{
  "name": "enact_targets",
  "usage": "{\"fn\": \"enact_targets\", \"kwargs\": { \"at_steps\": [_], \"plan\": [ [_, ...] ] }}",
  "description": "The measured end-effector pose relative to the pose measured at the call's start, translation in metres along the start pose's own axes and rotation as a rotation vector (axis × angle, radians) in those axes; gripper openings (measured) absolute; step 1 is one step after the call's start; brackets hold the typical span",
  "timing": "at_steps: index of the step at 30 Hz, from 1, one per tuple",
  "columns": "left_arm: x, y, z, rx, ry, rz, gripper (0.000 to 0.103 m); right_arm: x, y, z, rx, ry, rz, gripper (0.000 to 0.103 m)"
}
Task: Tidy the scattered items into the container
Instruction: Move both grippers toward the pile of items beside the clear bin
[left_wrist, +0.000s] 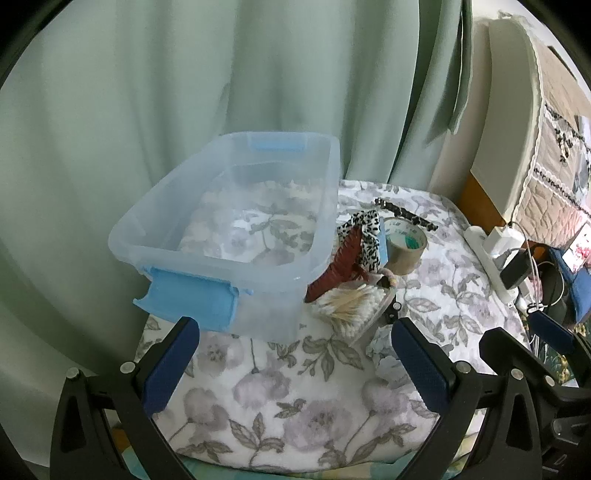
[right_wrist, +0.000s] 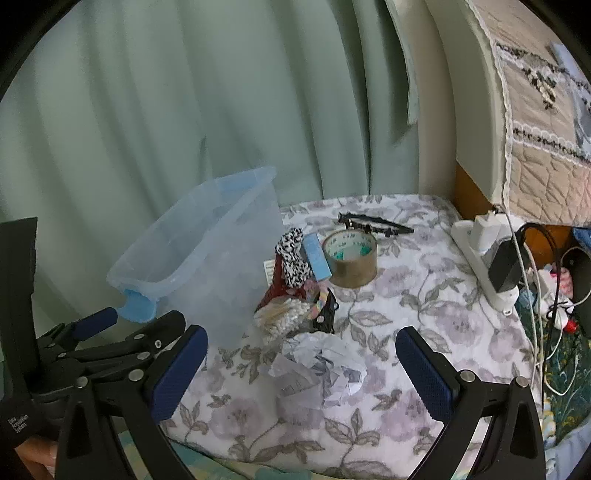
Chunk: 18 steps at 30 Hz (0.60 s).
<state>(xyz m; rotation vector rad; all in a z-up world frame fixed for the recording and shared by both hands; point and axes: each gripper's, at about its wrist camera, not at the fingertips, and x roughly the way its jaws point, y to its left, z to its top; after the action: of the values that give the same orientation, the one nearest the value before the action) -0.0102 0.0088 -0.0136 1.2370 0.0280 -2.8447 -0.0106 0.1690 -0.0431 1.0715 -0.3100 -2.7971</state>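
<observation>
A clear plastic container (left_wrist: 236, 206) with blue latches stands on the floral cloth; it also shows in the right wrist view (right_wrist: 207, 258) and holds nothing. Beside its right wall lie a pack of cotton swabs (left_wrist: 351, 306) (right_wrist: 284, 314), a red comb (left_wrist: 340, 266), a black-and-white scrunchie (left_wrist: 365, 236) (right_wrist: 291, 258), a tape roll (left_wrist: 404, 247) (right_wrist: 351, 258), a small blue box (right_wrist: 316, 254), a black hair clip (left_wrist: 404, 216) (right_wrist: 373, 223) and crumpled paper (right_wrist: 317, 365). My left gripper (left_wrist: 295, 347) is open, short of the container. My right gripper (right_wrist: 301, 358) is open over the paper.
A white power strip (right_wrist: 484, 258) with chargers and cables lies along the cloth's right edge; it also shows in the left wrist view (left_wrist: 495, 258). Green curtains (left_wrist: 221, 74) hang close behind the container. A quilt-covered appliance (right_wrist: 535, 110) stands at the right.
</observation>
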Motion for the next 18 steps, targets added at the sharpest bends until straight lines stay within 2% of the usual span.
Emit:
{"fn": "enact_targets", "kwargs": {
  "at_steps": [6,8,11,15,18],
  "plan": [
    [0.026,-0.013,-0.001,-0.006,0.033,-0.037,0.103,0.012,-0.006,-0.005,0.008,0.057,-0.011,0.103],
    [0.015,0.001,-0.012,-0.002,0.033,-0.065,0.103,0.016,-0.010,-0.006,0.012,0.083,-0.008,0.103],
    [0.025,0.002,-0.016,-0.012,0.031,-0.086,0.103,0.023,-0.015,-0.011,0.028,0.093,0.007,0.103],
    [0.038,0.001,-0.021,-0.046,0.090,-0.133,0.103,0.032,-0.018,-0.016,0.015,0.046,0.009,0.103],
    [0.049,0.000,-0.026,-0.033,0.121,-0.124,0.103,0.046,-0.022,-0.016,0.015,0.106,0.015,0.103]
  ]
}}
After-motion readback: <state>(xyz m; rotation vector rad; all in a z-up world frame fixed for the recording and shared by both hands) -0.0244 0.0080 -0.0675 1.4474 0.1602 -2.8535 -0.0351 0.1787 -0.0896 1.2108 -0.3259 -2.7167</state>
